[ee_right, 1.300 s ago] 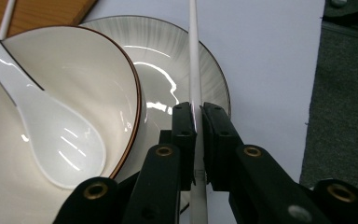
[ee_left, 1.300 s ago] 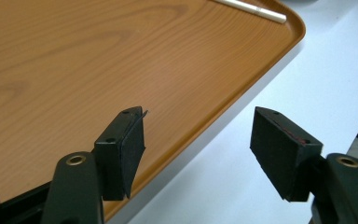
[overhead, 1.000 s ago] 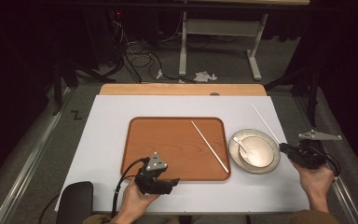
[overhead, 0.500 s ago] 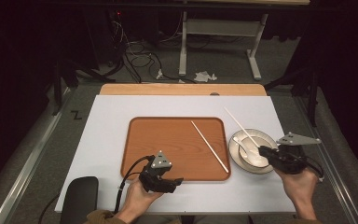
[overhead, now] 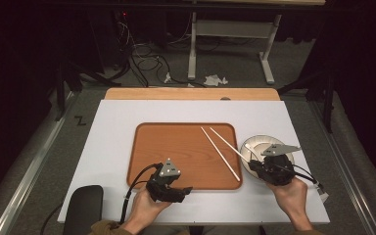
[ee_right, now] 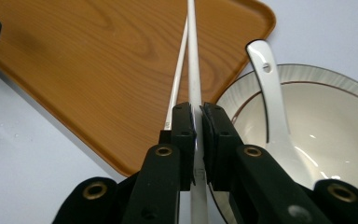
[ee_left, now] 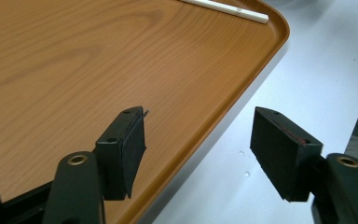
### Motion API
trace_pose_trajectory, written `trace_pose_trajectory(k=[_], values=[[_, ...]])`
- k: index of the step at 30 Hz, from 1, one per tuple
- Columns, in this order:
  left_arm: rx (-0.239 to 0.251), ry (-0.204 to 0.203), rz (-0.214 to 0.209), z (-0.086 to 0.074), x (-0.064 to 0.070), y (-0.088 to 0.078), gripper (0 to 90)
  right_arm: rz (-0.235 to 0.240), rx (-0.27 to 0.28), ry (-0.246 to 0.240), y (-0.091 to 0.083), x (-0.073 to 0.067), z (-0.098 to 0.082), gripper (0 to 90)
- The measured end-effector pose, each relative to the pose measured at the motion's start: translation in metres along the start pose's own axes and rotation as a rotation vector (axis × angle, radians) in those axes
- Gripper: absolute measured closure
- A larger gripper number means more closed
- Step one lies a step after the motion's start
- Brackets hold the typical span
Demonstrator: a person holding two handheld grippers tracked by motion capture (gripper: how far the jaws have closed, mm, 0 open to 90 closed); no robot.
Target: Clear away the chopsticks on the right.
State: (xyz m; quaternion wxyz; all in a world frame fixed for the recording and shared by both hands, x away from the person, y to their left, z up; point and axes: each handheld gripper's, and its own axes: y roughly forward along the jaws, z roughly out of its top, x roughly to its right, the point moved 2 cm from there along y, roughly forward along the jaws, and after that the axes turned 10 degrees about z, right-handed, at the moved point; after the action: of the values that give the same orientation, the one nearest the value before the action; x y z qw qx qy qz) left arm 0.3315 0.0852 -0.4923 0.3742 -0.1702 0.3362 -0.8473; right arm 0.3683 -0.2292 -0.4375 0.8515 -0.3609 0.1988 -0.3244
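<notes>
Right tongs [ee_right: 196,135] clenched on chopstick [ee_right: 192,60], its far end out over tray [overhead: 176,147], above bowl [overhead: 254,146] rim; spoon [ee_right: 270,93] in bowl. Second chopstick [overhead: 220,154] flat on tray, just beside. Left tongs [ee_left: 200,154] released, empty, straddling tray's near edge on worktop [overhead: 112,142]. Likely step: lay held stick beside its mate. Lower level, match angle, release only once it rests, keep clear of spoon

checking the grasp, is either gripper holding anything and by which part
The right gripper is shut on one white chopstick, pinched near its lower end, its length pointing out over the tray. The left gripper is open, holding nothing.
</notes>
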Motion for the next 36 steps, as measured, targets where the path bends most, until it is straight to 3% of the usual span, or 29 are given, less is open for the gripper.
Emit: trace_pose_trajectory(k=[20, 36], values=[[0.01, -0.031, 0.034, -0.007, -0.003, -0.008, 35.3, 0.029, -0.072, -0.008, 0.038, -0.01, 0.008, 84.7], [0.03, -0.101, 0.107, -0.02, -0.008, -0.023, 35.6, 0.037, -0.151, -0.038, 0.076, -0.011, 0.02, 84.2]])
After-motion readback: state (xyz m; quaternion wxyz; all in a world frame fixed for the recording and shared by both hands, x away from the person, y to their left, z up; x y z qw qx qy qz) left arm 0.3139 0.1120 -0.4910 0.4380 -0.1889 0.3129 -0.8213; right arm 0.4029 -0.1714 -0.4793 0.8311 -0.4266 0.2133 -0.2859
